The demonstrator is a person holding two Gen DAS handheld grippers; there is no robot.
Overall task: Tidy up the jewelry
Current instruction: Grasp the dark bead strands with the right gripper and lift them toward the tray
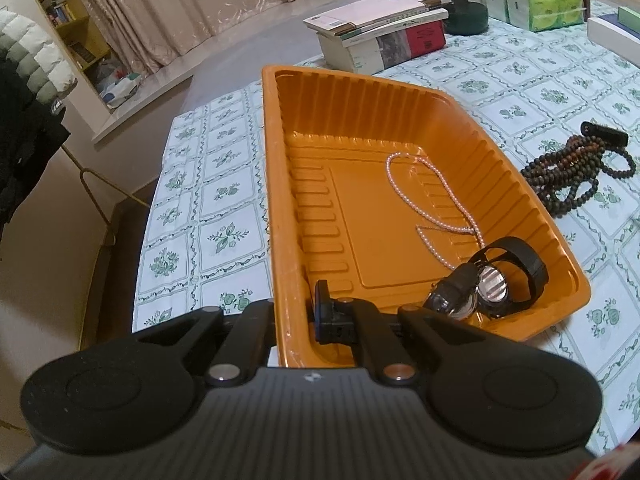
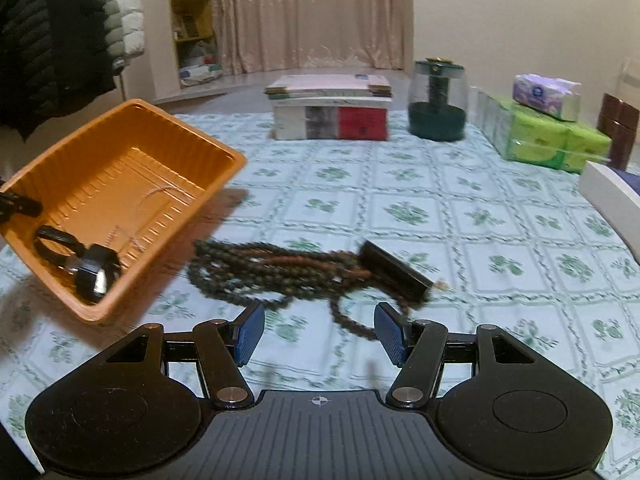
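An orange plastic tray [image 1: 280, 184] is held by its near left rim in my left gripper [image 1: 296, 320], which is shut on it. The tray is tilted and lifted off the table in the right wrist view [image 2: 100, 140]. Inside lie a pearl necklace [image 1: 436, 200] and two black watches [image 1: 492, 280], also seen in the right wrist view [image 2: 80, 264]. A pile of dark wooden bead strands [image 2: 280, 268] with a black tassel piece [image 2: 396, 268] lies on the tablecloth just ahead of my right gripper [image 2: 320, 336], which is open and empty. The beads also show in the left wrist view [image 1: 572, 172].
A stack of books [image 2: 332, 108], a green glass-domed jar [image 2: 436, 100], tissue packs [image 2: 540, 132] and a white box [image 2: 612, 192] stand at the table's far and right sides. Jackets [image 2: 60, 32] hang at the left beyond the table edge.
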